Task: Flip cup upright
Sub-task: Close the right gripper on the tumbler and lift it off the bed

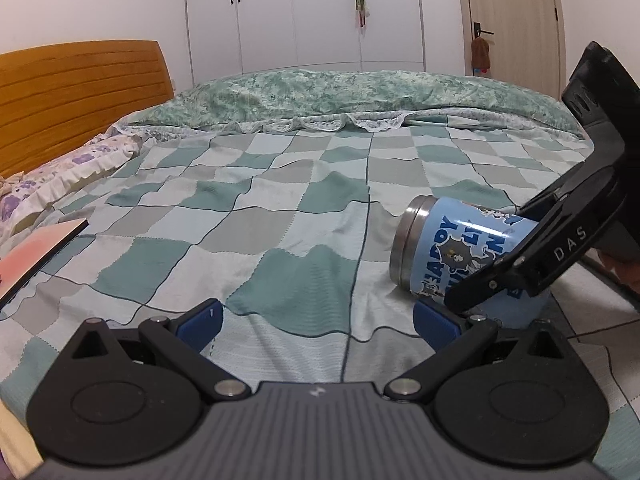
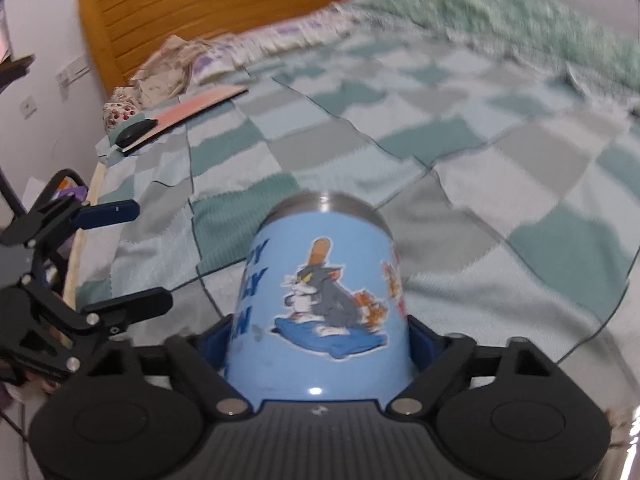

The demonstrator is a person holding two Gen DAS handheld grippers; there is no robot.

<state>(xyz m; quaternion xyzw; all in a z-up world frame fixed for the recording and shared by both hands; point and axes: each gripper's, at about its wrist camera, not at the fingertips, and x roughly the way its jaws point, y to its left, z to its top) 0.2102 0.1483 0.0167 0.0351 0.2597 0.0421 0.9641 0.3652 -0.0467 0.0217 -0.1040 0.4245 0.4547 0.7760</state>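
A light blue cartoon-printed cup (image 1: 452, 256) with a steel rim lies tilted on its side above the checked bedspread (image 1: 280, 208), rim pointing left in the left wrist view. My right gripper (image 1: 516, 268) is shut on the cup near its base. In the right wrist view the cup (image 2: 320, 304) fills the space between the blue pads (image 2: 426, 344), steel rim pointing away. My left gripper (image 1: 316, 320) is open and empty, low over the bed just left of the cup; it also shows at the left in the right wrist view (image 2: 124, 256).
A wooden headboard (image 1: 76, 92) and pillows (image 1: 60, 176) lie at the left. A pink board (image 1: 36, 256) rests at the bed's left edge, with a dark object (image 2: 136, 130) on it. A green quilt (image 1: 340, 96) is bunched at the far side. Floor tiles (image 1: 600, 344) show at the right.
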